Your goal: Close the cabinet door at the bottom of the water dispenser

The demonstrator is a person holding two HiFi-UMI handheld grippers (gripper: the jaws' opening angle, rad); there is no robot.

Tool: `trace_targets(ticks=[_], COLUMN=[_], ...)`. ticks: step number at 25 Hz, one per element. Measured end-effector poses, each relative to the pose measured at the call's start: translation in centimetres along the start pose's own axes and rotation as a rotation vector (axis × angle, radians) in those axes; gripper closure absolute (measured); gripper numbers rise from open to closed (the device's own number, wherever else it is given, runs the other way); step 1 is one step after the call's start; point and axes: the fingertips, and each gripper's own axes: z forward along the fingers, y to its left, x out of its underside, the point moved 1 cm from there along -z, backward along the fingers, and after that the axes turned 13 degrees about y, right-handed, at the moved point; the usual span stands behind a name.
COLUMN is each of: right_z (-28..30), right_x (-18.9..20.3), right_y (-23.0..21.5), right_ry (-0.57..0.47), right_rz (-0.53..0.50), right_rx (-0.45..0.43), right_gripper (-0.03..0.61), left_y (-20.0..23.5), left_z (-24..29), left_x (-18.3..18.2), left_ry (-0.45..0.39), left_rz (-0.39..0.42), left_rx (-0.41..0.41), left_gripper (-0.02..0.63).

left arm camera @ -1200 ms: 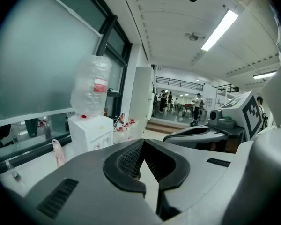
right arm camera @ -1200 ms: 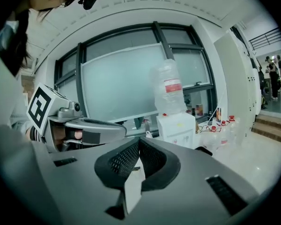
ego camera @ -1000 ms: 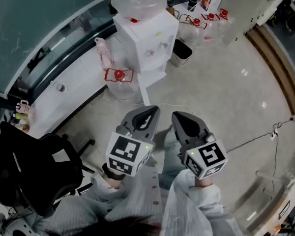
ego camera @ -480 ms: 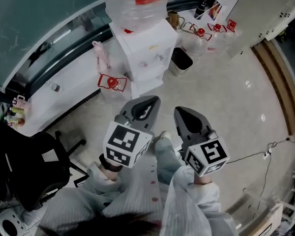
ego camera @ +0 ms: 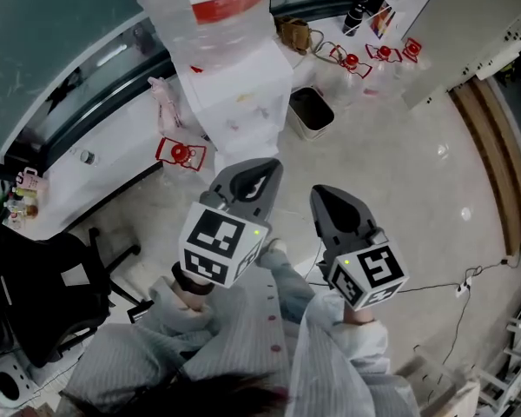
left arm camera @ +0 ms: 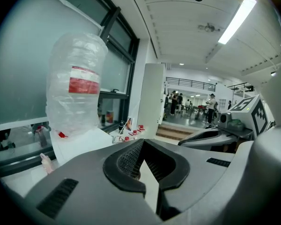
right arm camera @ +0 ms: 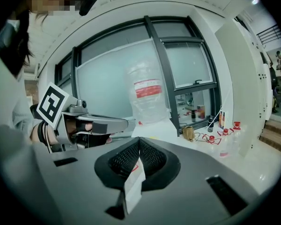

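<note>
Water dispenser point(ego camera: 243, 94) nearer, ahead of left gripper point(ego camera: 259, 174) and right gripper point(ego camera: 332, 200) fingers point(ego camera: 340, 215)

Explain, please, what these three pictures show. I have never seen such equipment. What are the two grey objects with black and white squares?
There is no robot here. A person holds a grey tool in each hand: the left gripper and the right gripper. The cubes with squares are parts of them. One picture comes from a camera on the person's head, looking down. The other two come from cameras on the grippers, looking along their jaws. Both grippers are shut and hold nothing. On the floor ahead stands a white water dispenser with a big bottle on top. A bin stands beside it, and a black chair is at the left.
</note>
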Motion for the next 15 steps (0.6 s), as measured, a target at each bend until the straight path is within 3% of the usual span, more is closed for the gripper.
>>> trace_targets(ticks=[8,15], right_z=[2.8,6.8], right_x=[-0.4,-3.3], right_y=[-2.2,-3.1], right_ry=[0.049,0.046], right_rz=[-0.008,-0.023], right_rx=[-0.062,-0.082], right_gripper=[0.565,0.565], left_y=[2.8,7.5], left_z=[1.9,2.9], left_x=[0.0,-2.0], left_ry=[0.022,0.014], left_rz=[-0.072,-0.076], left_rx=[-0.057,-0.090], left_gripper=[0.603,0.603])
